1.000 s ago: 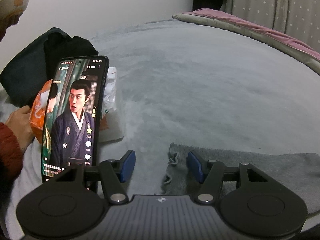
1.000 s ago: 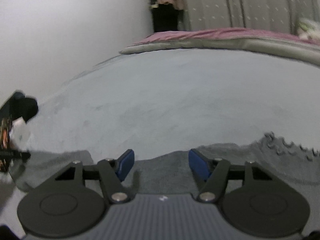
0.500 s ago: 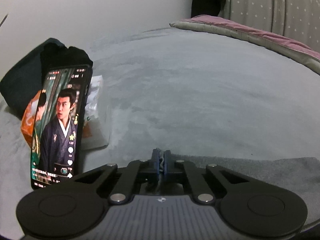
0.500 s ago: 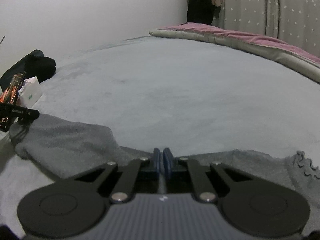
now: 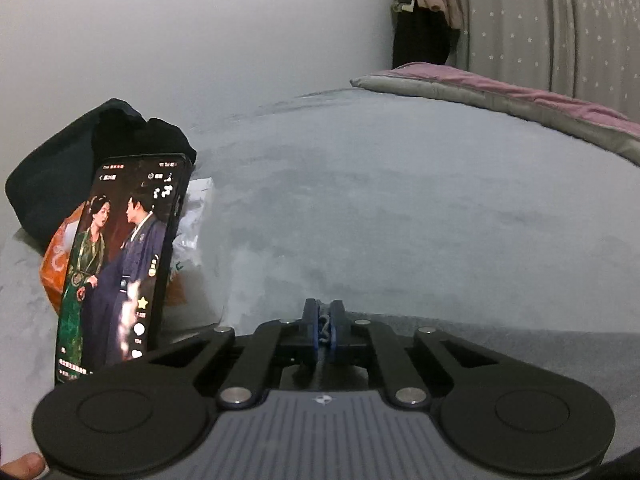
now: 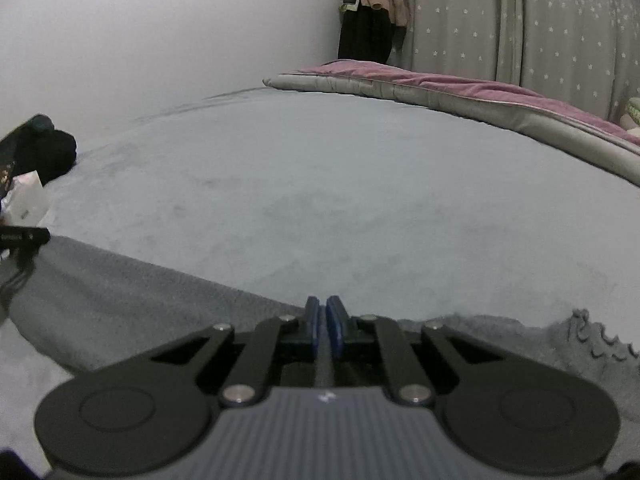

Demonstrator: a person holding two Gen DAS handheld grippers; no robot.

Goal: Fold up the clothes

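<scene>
A grey knit garment [image 6: 120,292] lies across the near part of the pale blue-grey bed [image 6: 320,184], with a ruffled edge [image 6: 600,340] at the right. My left gripper [image 5: 323,320] is shut on a corner of the garment [image 5: 520,348], and grey cloth shows between its blue pads. My right gripper [image 6: 323,320] is shut on the garment's near edge, mid-width. In the right wrist view the left gripper's black tip [image 6: 24,236] shows at the far left, at the garment's left end. The cloth under both gripper bodies is hidden.
A phone [image 5: 120,264] stands upright at the left, playing a video, in front of an orange and white bag [image 5: 188,232] and a dark bundle [image 5: 60,168]. A pink and grey quilt [image 6: 460,96] lies along the far side. A fingertip [image 5: 20,466] shows at the bottom left.
Both grippers stood open a second ago and have shut on the grey garment. Both views have since risen slightly. The hand near the phone has gone.
</scene>
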